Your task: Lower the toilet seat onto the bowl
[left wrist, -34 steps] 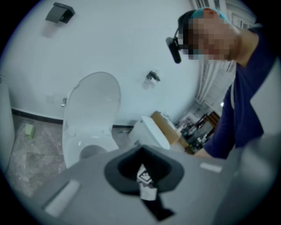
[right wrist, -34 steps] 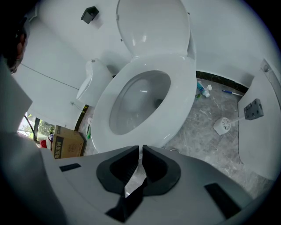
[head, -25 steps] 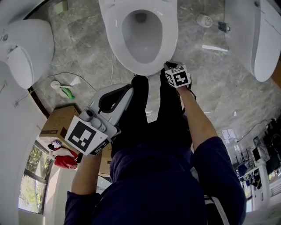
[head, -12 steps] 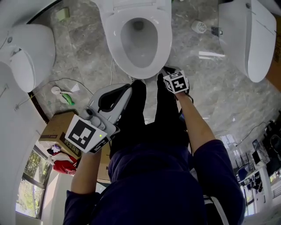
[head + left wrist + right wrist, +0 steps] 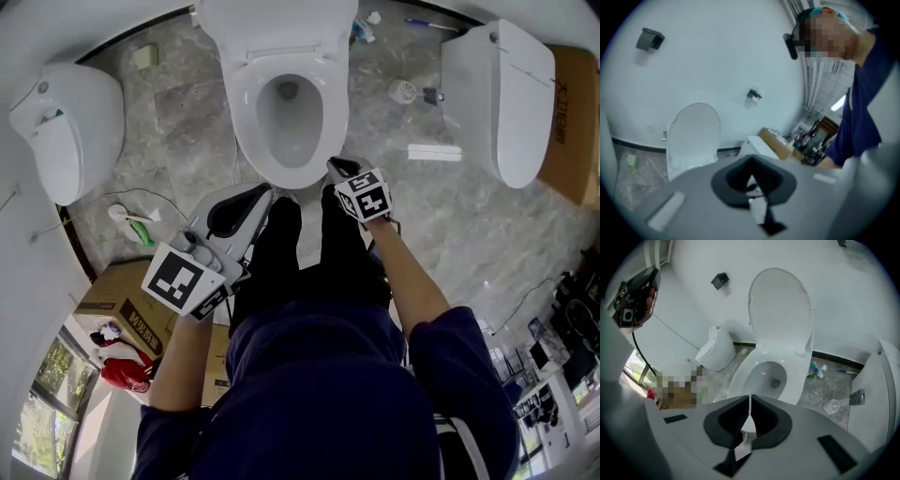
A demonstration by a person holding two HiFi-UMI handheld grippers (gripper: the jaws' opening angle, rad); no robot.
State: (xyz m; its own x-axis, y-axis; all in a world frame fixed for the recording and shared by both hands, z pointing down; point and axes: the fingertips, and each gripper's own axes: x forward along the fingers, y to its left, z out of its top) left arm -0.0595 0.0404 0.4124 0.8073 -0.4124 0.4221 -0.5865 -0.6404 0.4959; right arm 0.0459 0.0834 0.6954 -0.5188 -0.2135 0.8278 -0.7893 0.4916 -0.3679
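Observation:
A white toilet (image 5: 289, 122) stands in front of me, its solid oval lid (image 5: 778, 305) upright against the wall. A broad white ring (image 5: 754, 373) lies round the open bowl; I cannot tell whether it is the seat. My right gripper (image 5: 336, 167) hovers just off the bowl's front right rim, its jaws (image 5: 750, 399) closing to a hairline slit with nothing between them. My left gripper (image 5: 265, 190) is held lower left of the bowl, shut and empty, and points past a neighbouring toilet (image 5: 691, 136).
More white toilets stand at the left (image 5: 66, 122) and right (image 5: 497, 103). Cardboard boxes sit at lower left (image 5: 117, 291) and at the right edge (image 5: 572, 122). A green-and-white brush (image 5: 136, 220) and small litter (image 5: 401, 91) lie on the marble floor. Black trouser legs (image 5: 300, 253) stand before the bowl.
The head view has pulled back, so the toilet looks smaller and more floor shows. Both grippers keep about the same place relative to the bowl.

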